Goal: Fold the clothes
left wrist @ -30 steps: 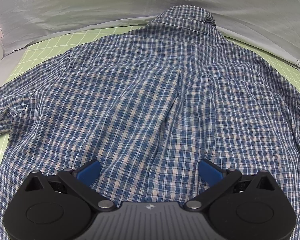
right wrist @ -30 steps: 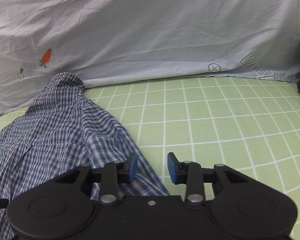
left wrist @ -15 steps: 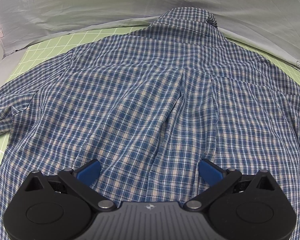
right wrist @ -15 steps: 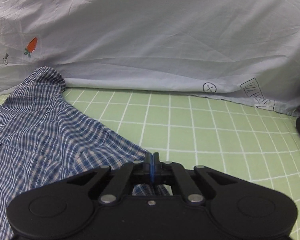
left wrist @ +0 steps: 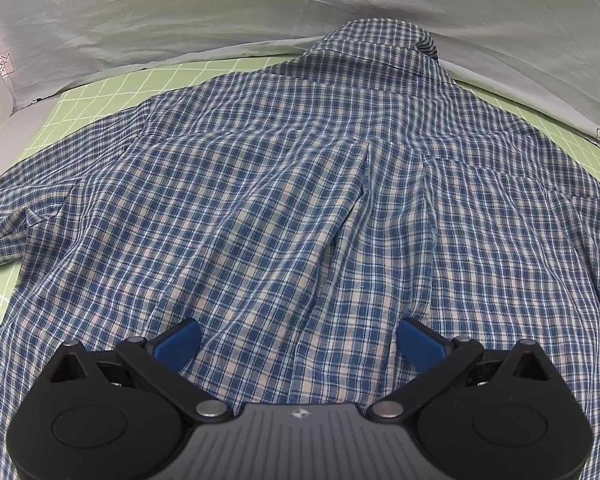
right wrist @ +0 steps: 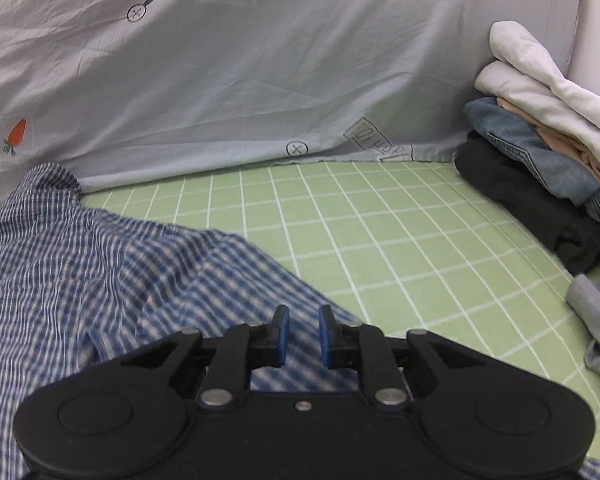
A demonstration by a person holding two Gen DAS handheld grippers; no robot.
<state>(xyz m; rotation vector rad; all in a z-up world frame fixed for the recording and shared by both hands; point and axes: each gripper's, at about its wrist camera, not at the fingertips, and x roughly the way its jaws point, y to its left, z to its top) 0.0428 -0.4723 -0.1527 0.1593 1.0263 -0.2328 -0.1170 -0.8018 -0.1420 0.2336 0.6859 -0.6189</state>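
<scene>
Shirt (left wrist: 300, 200) lies spread back-up on the green grid mat (right wrist: 380, 240), collar at the far end by the pale sheet (right wrist: 260, 80). Left gripper (left wrist: 298, 340) hovers wide apart over its hem; right gripper (right wrist: 302, 334), slightly apart, over its sleeve. Folded clothes (right wrist: 540, 152) are stacked far right.

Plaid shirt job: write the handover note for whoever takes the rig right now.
Left claw: wide open, low over the lower back of the plaid shirt, holding nothing.
Right claw: open with a narrow gap, over the shirt's right edge; fabric shows between the pads, not gripped.
Shirt: spread back side up on the green grid mat, collar toward the pale sheet.
Done: shirt laid flat; no fold visible yet. A stack of folded clothes sits at the mat's far right.
Left: fold in sides and sleeves, then fold the body, probably starting from the right edge.
</scene>
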